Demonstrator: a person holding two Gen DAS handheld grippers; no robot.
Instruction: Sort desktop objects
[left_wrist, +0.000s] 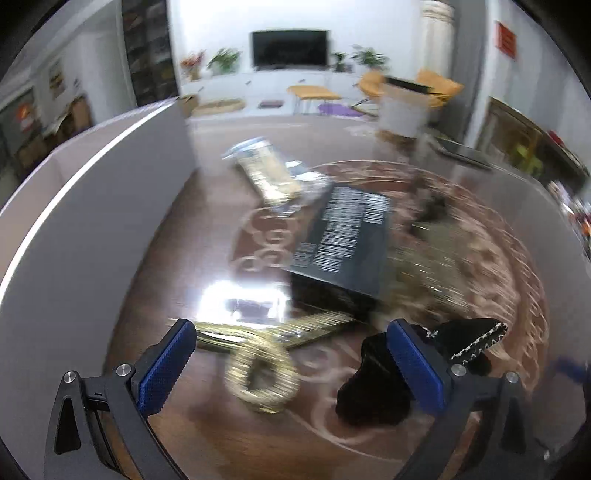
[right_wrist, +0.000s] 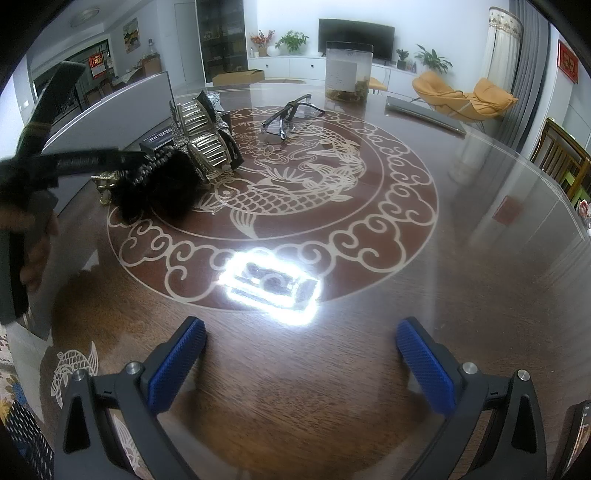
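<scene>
The left wrist view is smeared by motion. My left gripper (left_wrist: 291, 332) is open low over the table, and gold scissors (left_wrist: 262, 369) lie between its blue pads (left_wrist: 166, 365). A black furry piece (left_wrist: 373, 384) touches the inner side of the right finger. Beyond it lie a black box with white print (left_wrist: 343, 240) and a clear packet of gold items (left_wrist: 269, 177). My right gripper (right_wrist: 301, 332) is open over bare wood and holds nothing. The same pile shows at the left of the right wrist view: gold hair clips (right_wrist: 203, 125) and black fur (right_wrist: 162, 188).
A grey upright panel (left_wrist: 92, 221) borders the table's left side. Eyeglasses (right_wrist: 284, 118), a glass jar (right_wrist: 349, 72) and a flat grey slab (right_wrist: 424, 114) sit at the far side. A lamp's glare (right_wrist: 273, 284) shines on the glass top. A hand (right_wrist: 37, 251) holds the left tool.
</scene>
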